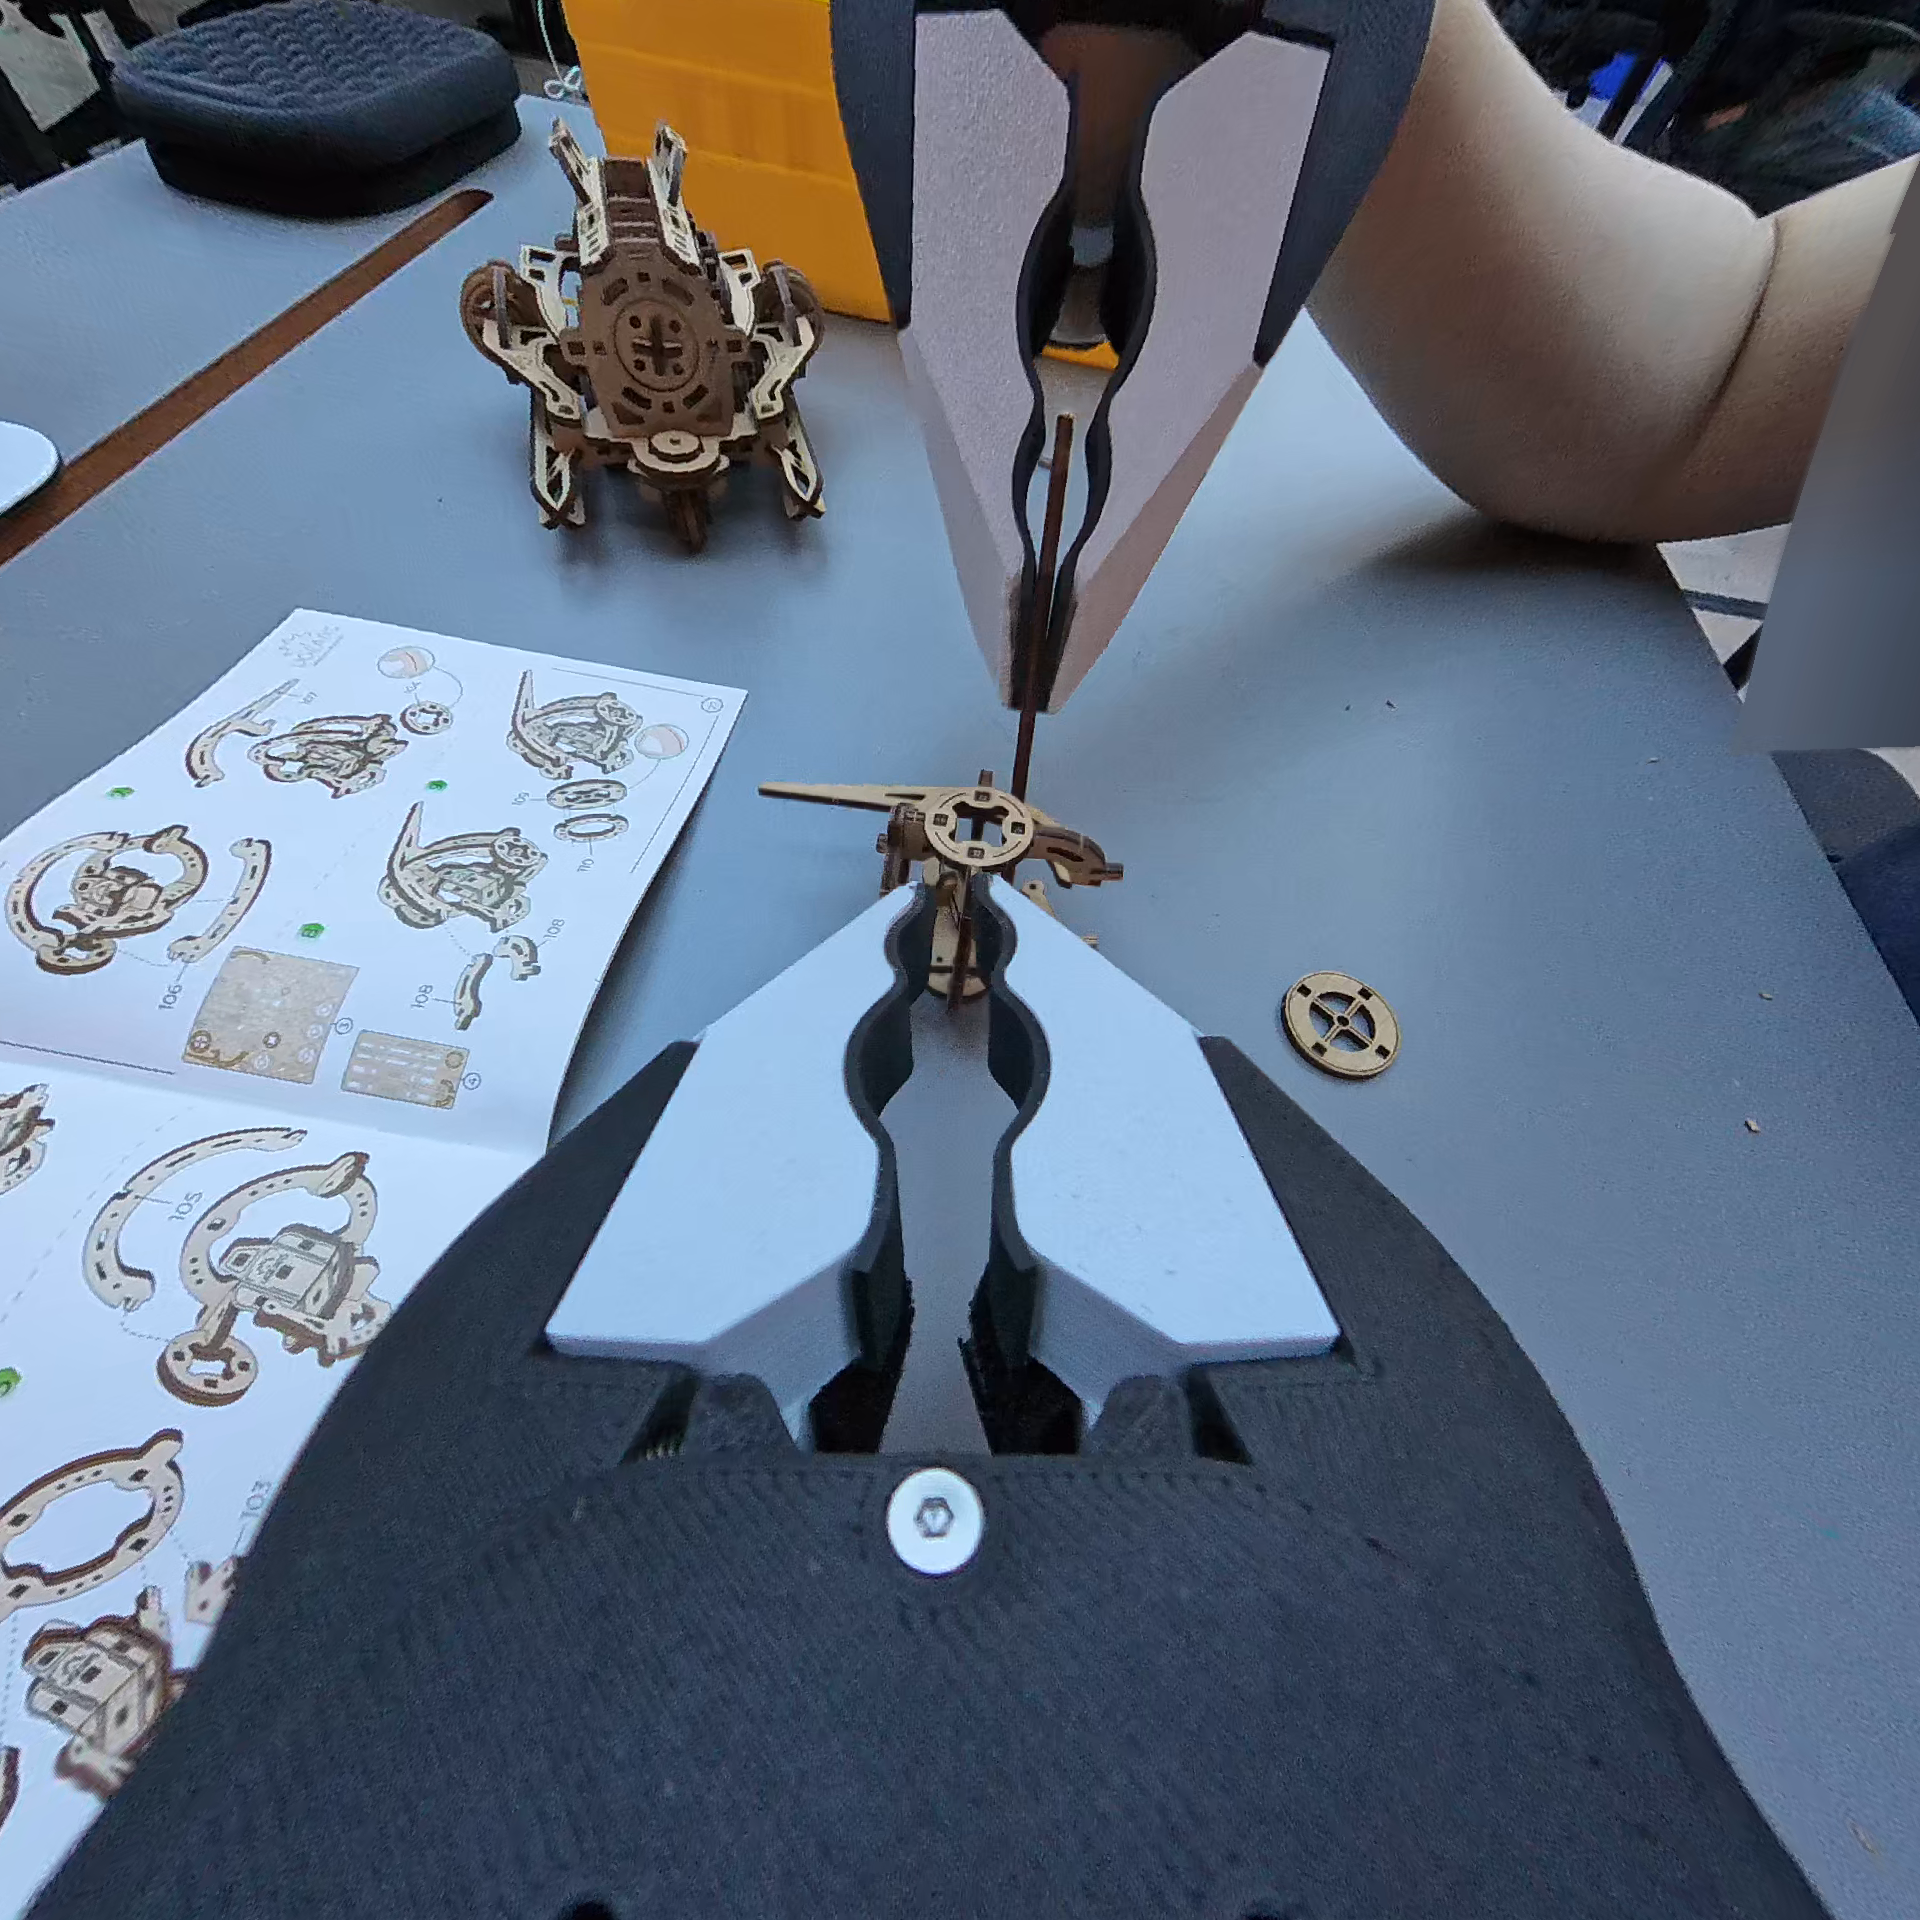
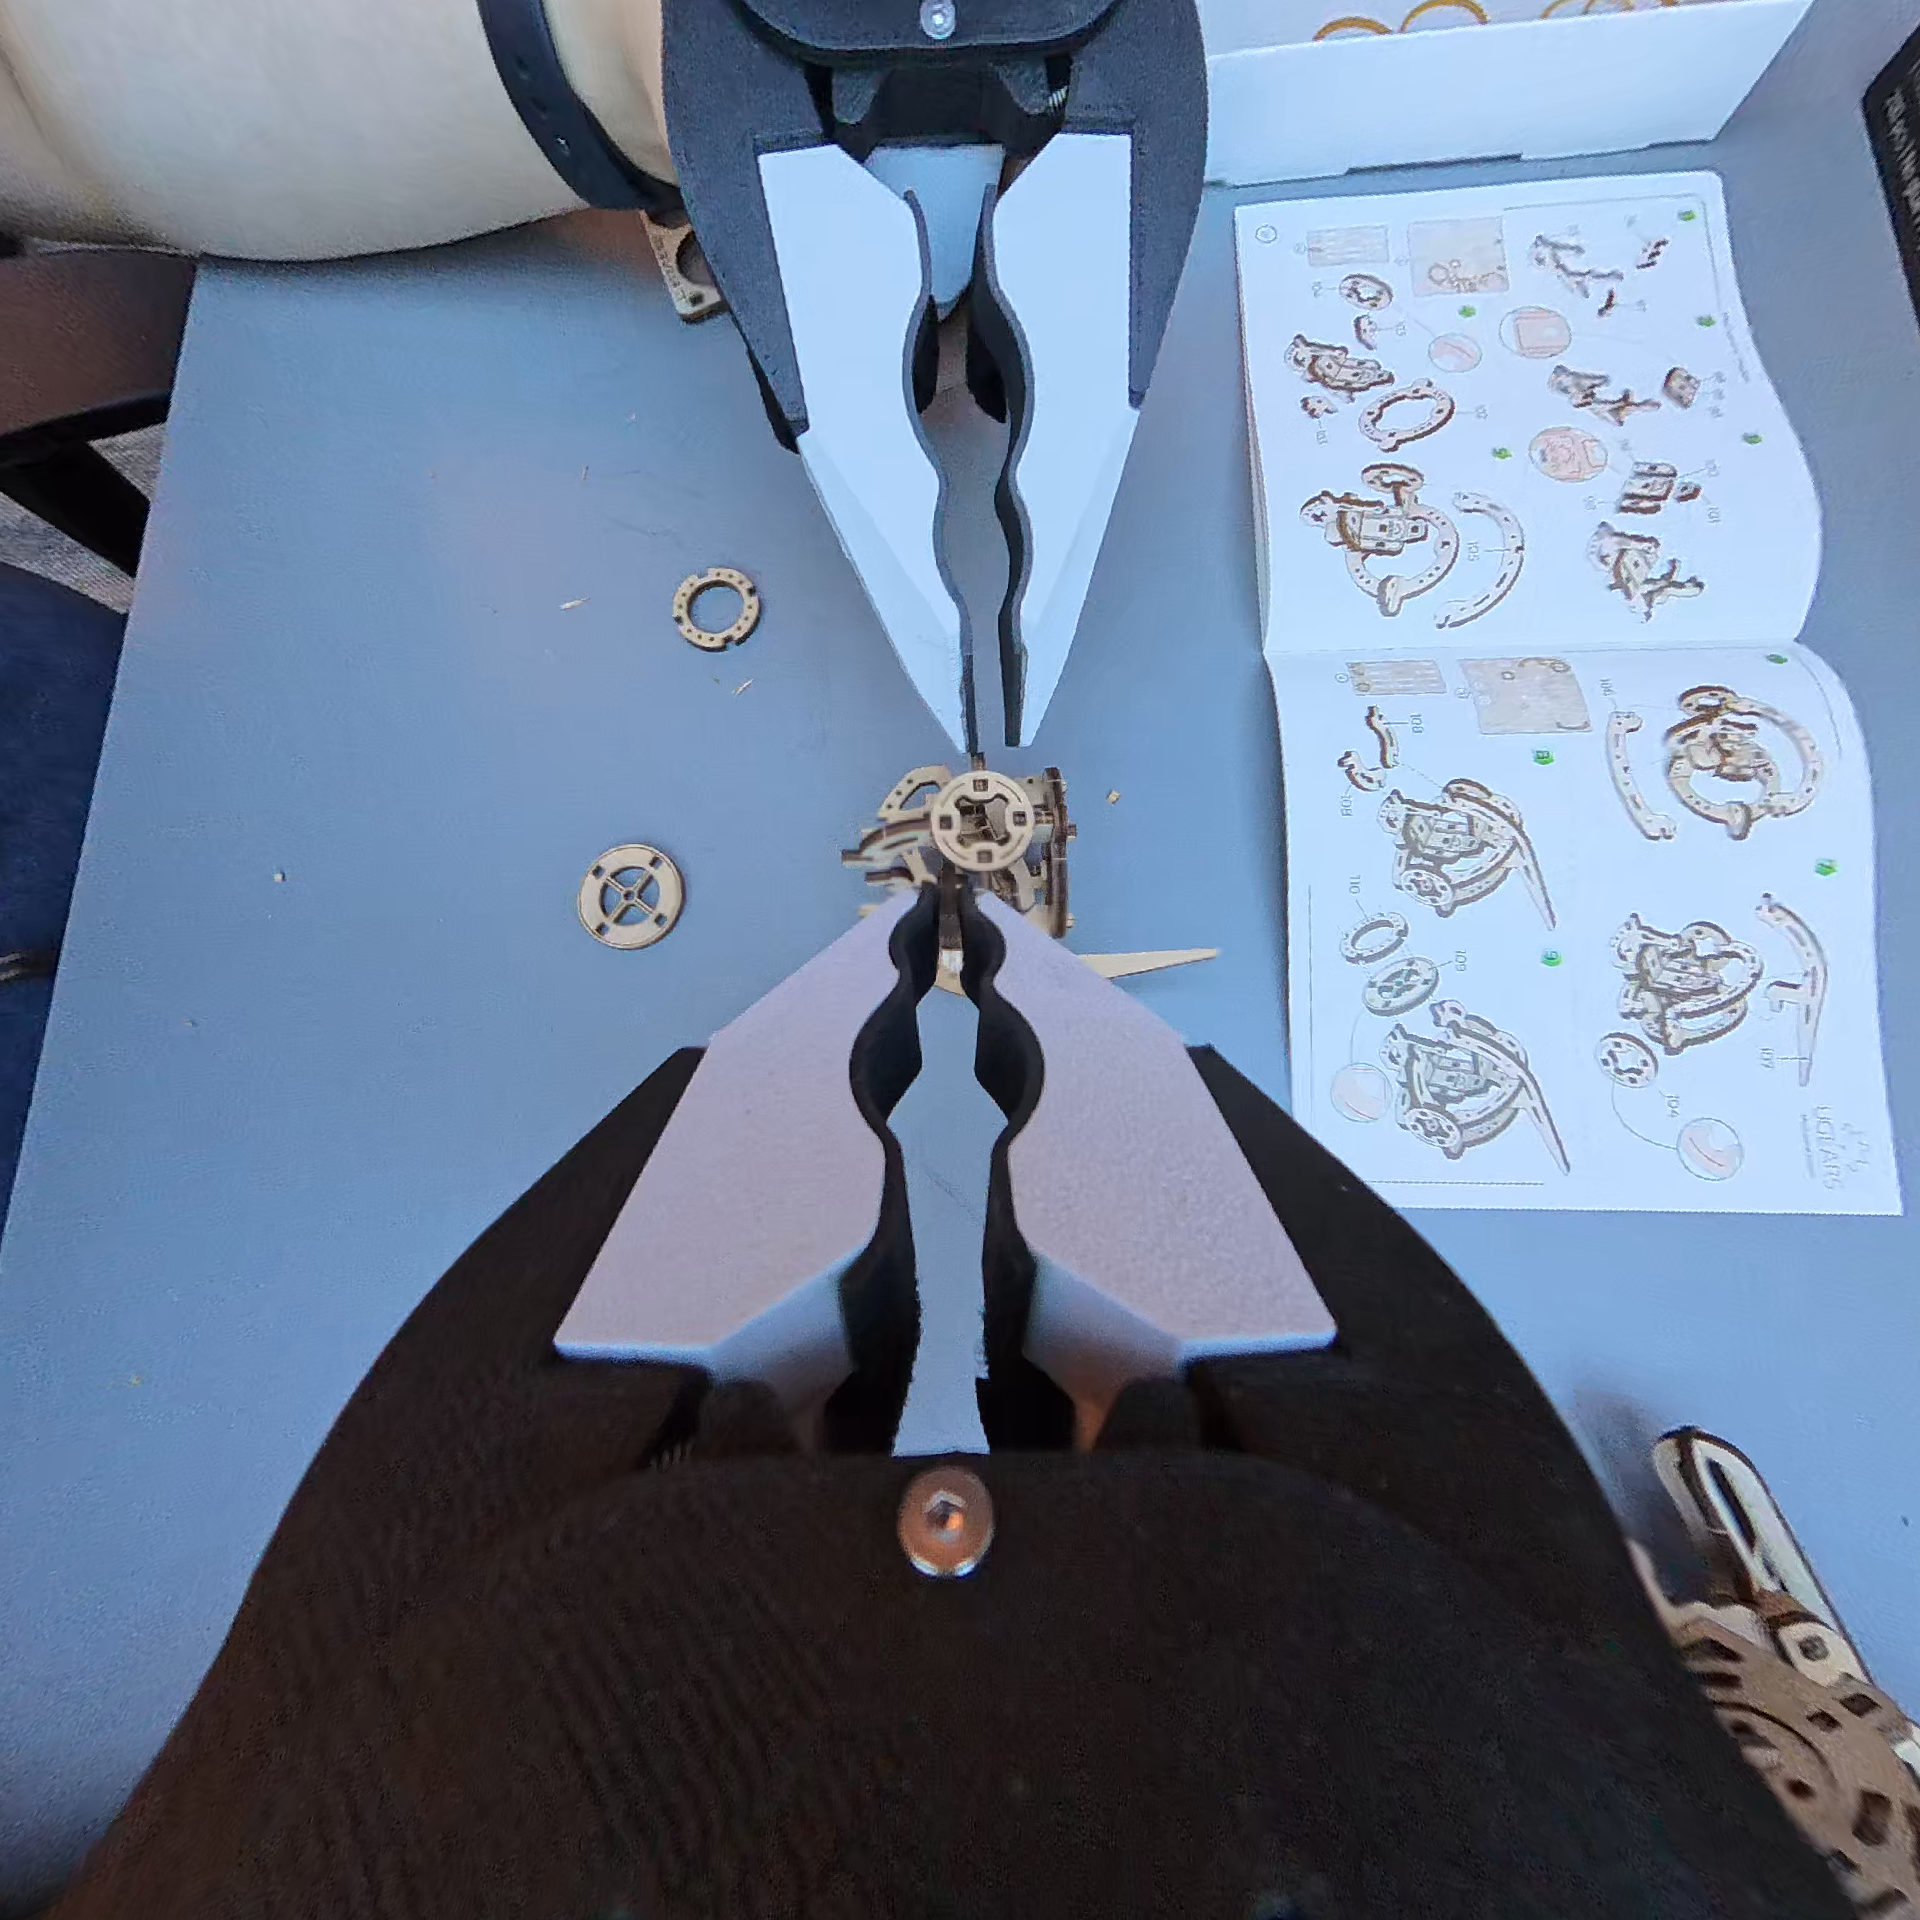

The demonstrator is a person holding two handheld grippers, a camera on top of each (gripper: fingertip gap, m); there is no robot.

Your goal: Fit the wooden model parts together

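A small wooden sub-assembly (image 1: 971,831) with a round slotted disc on top and a long pointed arm sits low over the grey table (image 1: 1455,810). My left gripper (image 1: 951,902) is shut on its lower part. My right gripper (image 1: 1032,698) comes in from the far side, shut on a thin flat wooden piece (image 1: 1044,561) seen edge-on, whose lower end reaches the disc. In the right wrist view, my right gripper (image 2: 951,912) meets the sub-assembly (image 2: 982,826) from below. The left gripper (image 2: 989,740) meets it from above.
A larger built wooden model (image 1: 644,343) stands at the back. A spoked wooden wheel (image 1: 1340,1023) (image 2: 631,896) and a ring (image 2: 715,609) lie loose. The open instruction booklet (image 1: 312,883) (image 2: 1558,727), a white box (image 2: 1455,94), a yellow object (image 1: 727,135) and a person's arm (image 1: 1558,312) border the space. The grippers are tip to tip, or close to it.
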